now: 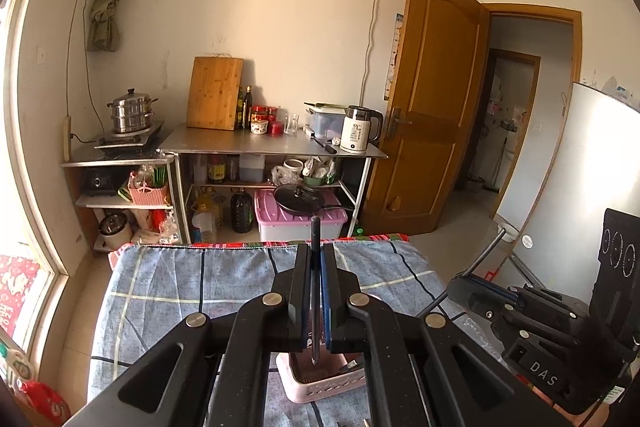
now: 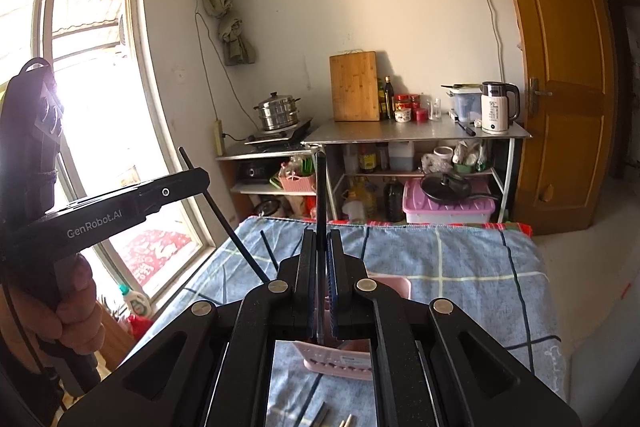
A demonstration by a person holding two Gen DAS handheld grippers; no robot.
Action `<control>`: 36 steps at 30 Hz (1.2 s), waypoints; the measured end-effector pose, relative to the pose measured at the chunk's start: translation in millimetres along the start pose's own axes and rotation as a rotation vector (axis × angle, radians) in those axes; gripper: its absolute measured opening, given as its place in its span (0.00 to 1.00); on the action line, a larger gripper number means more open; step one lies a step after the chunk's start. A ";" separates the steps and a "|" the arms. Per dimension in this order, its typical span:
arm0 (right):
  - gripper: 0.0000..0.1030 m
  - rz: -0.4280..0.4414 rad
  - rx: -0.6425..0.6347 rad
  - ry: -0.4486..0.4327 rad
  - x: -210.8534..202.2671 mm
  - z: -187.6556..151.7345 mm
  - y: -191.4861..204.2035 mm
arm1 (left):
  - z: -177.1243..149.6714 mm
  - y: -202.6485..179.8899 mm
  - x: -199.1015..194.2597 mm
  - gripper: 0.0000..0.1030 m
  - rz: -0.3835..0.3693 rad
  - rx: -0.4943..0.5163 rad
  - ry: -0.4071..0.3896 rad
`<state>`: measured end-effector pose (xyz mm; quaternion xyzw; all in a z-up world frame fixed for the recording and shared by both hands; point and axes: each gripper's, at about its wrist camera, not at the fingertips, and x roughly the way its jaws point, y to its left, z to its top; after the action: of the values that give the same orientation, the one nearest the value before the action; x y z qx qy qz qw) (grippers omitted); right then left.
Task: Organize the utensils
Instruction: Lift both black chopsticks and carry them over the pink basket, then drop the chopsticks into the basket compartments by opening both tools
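On the left side, the left gripper [image 1: 316,269] was pinched shut on one black chopstick [image 1: 315,291]. The stick was held upright, its low tip [image 1: 314,361] just over the pink basket [image 1: 320,383] on the blue checked cloth [image 1: 160,287].

To the right, the right gripper [image 2: 322,255] was pressed tight on another black chopstick [image 2: 320,211], also upright, w/ the same pink basket [image 2: 336,363] below it.

How the step could be done well, as a guess: each stick should be kept straight up & lined up over the basket hole before it is let down. One stick at a time would be safer, so the two grippers are not bumped. The jaws should be opened only when the tip is well inside, or the stick may tip out.

What one view had & the other did not:
- Left view: the inside of the basket was seen, w/ some sticks already in it. The right gripper was seen from the side.
- Right view: a hand [image 2: 76,315] on the left gripper's handle was seen, plus the window [image 2: 80,67], & loose utensils [image 2: 320,415] lying on the cloth near the bottom edge.
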<state>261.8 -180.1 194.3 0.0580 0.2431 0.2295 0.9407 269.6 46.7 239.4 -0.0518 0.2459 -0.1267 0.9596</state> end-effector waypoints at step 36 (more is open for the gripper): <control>0.10 -0.034 0.013 0.133 28.6 -40.0 -21.7 | -70.7 30.1 33.9 0.07 0.042 -0.042 0.076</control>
<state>273.5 -186.3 142.1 0.0447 0.3076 0.2150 0.9258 270.5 63.9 157.2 -0.0619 0.2858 -0.1031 0.9507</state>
